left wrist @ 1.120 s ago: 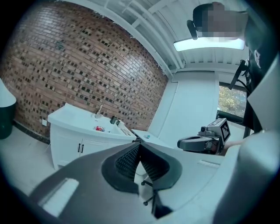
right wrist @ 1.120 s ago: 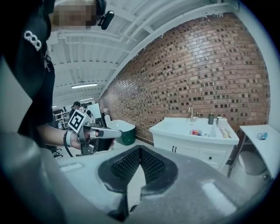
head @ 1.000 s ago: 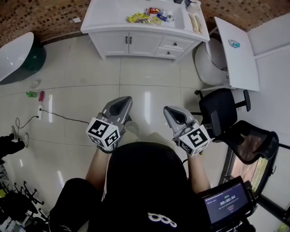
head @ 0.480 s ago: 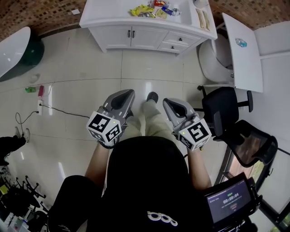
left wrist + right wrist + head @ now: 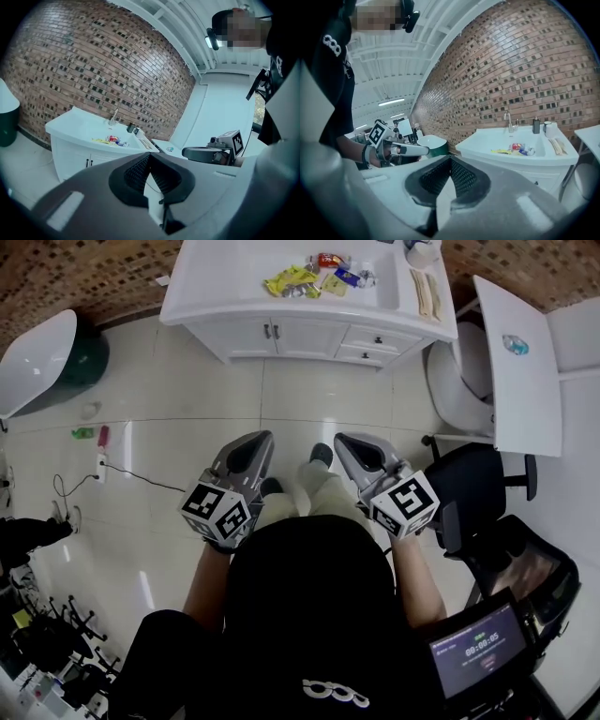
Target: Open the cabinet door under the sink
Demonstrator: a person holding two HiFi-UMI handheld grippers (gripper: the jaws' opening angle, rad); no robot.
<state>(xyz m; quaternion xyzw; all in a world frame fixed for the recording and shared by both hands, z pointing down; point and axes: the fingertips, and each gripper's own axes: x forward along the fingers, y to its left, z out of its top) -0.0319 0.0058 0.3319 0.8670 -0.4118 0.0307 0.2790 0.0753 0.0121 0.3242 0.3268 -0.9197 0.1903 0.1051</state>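
The white vanity (image 5: 202, 306) stands at the far end of the tiled floor, its sink holding colourful wrappers (image 5: 314, 276). Under the sink are two shut cabinet doors (image 5: 253, 336) with dark handles (image 5: 269, 331) at their meeting edge; drawers (image 5: 375, 338) sit to their right. My left gripper (image 5: 251, 442) and right gripper (image 5: 349, 442) are held out side by side, well short of the vanity. Both are shut with nothing between the jaws. The left gripper view shows its shut gripper (image 5: 150, 156) and the doors (image 5: 75, 161) beyond it. The right gripper (image 5: 450, 159) hides most of the cabinet.
A toilet (image 5: 455, 381) and a white tabletop (image 5: 520, 357) stand right of the vanity. Black office chairs (image 5: 478, 488) are at my right. A white tub (image 5: 33, 348) sits far left. A power strip with cable (image 5: 98, 465) lies on the floor.
I have stepped forward over the tiles, a leg now showing between the grippers. The chairs have slid toward the lower right of the head view. Both grippers stay shut.
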